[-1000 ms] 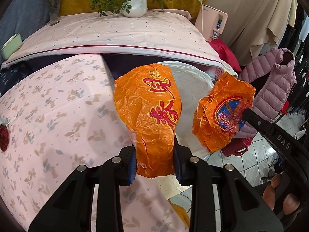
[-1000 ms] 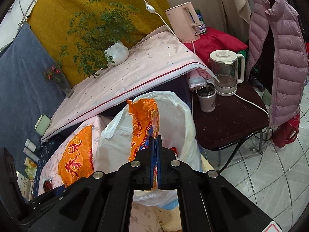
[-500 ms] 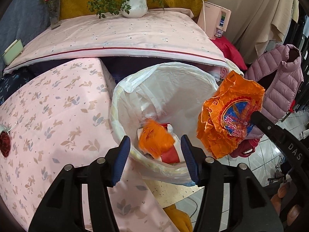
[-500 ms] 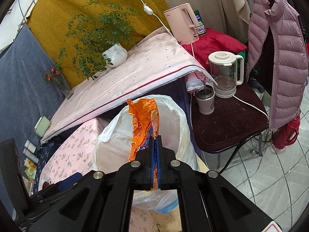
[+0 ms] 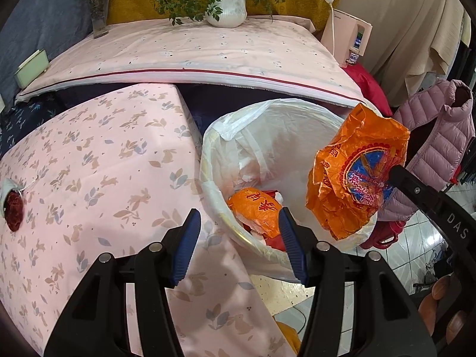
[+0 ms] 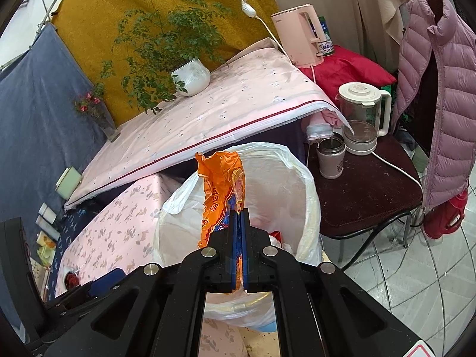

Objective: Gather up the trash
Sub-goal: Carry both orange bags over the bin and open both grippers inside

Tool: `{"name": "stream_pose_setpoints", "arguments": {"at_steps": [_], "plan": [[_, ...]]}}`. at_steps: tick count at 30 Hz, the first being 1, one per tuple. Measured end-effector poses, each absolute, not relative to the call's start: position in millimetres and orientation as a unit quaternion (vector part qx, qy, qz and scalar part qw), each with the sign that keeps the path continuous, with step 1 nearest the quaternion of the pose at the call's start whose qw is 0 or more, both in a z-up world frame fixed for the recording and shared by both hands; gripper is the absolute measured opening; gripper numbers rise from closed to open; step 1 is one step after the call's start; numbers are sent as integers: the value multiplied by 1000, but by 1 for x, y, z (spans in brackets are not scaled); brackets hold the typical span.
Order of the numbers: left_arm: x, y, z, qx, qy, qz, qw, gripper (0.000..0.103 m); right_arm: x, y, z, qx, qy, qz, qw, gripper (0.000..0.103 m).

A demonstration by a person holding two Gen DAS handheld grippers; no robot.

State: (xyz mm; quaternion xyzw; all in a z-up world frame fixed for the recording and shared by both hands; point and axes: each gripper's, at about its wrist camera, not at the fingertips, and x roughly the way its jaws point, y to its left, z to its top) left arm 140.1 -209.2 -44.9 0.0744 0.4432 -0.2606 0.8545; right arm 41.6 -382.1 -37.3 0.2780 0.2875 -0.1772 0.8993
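Pink rabbit-print cloth covers the counter (image 5: 89, 178) on the left, and just beside its right edge stands the bin (image 5: 214, 208), lined with a white plastic bag (image 5: 267, 136). That's the biggest target in play, and it's already taking trash. One orange wrapper (image 5: 257, 208) lies inside the bin on top of some red and white scraps, near the close rim.

Left gripper (image 5: 238, 238) hangs above that rim with its blue fingers (image 5: 187, 247) spread wide, nothing between them. It's free.

Over on the right, the right gripper (image 6: 237, 247) has its fingers pressed together on a second orange wrapper (image 6: 221, 193), pinched at the lower edge, the crumpled foil standing up over the bin's mouth. From the left wrist view it hangs at the bin's right rim, partly outside it.

So the count: two orange wrappers, one in, one in the air; one bin; two grippers. A small dark red item (image 5: 13, 211) sits at the far left edge of the counter; I can't tell what it is.

The step in hand looks like the drop. Next move calls for shifting the held wrapper squarely over the opening, then parting the fingers so it falls inside and not over the rim.
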Motion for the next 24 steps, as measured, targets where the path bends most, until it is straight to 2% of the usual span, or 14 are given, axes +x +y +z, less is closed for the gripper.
{"name": "stream_pose_setpoints", "arguments": {"at_steps": [16, 24], "plan": [[145, -188, -51, 69, 446, -240, 860, 52, 59, -369, -39, 263, 299, -174, 901, 4], [148, -174, -56, 62, 450, -227, 862, 52, 64, -359, -37, 255, 295, -174, 904, 14]]}}
